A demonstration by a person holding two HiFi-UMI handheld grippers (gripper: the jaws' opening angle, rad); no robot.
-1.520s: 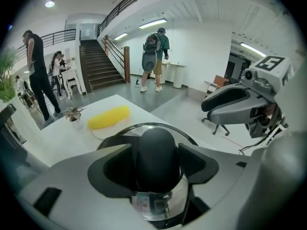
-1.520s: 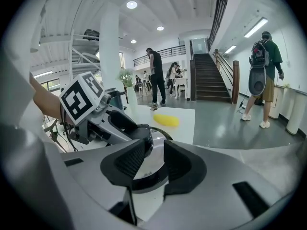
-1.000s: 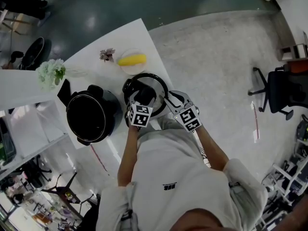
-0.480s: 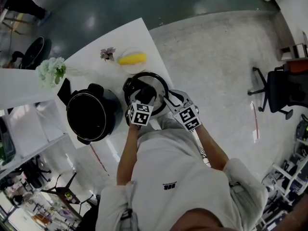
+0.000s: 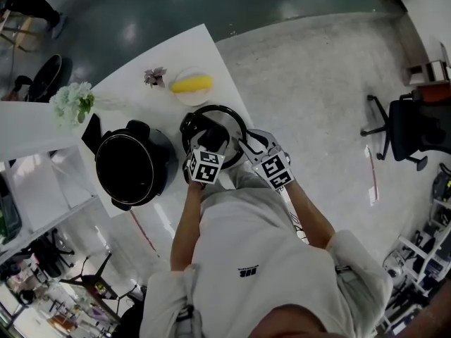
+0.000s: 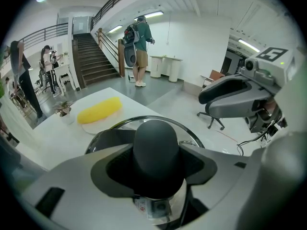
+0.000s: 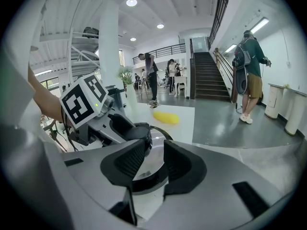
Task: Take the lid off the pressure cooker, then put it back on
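Observation:
The glass lid (image 5: 227, 119) with its black rim lies flat on the white table (image 5: 134, 90), to the right of the open black pressure cooker (image 5: 131, 169). My left gripper (image 5: 212, 141) reaches over the lid, and its jaws have just been closing on the black knob (image 6: 156, 145), which sits between the pads (image 6: 111, 169). In the left gripper view the gripper (image 6: 156, 170) is shut on the knob. My right gripper (image 5: 246, 146) rests at the lid's near right rim. Its jaws (image 7: 153, 159) stand apart, and the lid (image 7: 150, 168) shows through the gap.
A yellow object on a small plate (image 5: 192, 85), a tiny potted plant (image 5: 156, 77) and white flowers (image 5: 72, 104) stand at the table's far side. An office chair (image 5: 409, 129) is on the floor at the right. People stand by the stairs (image 6: 139, 49).

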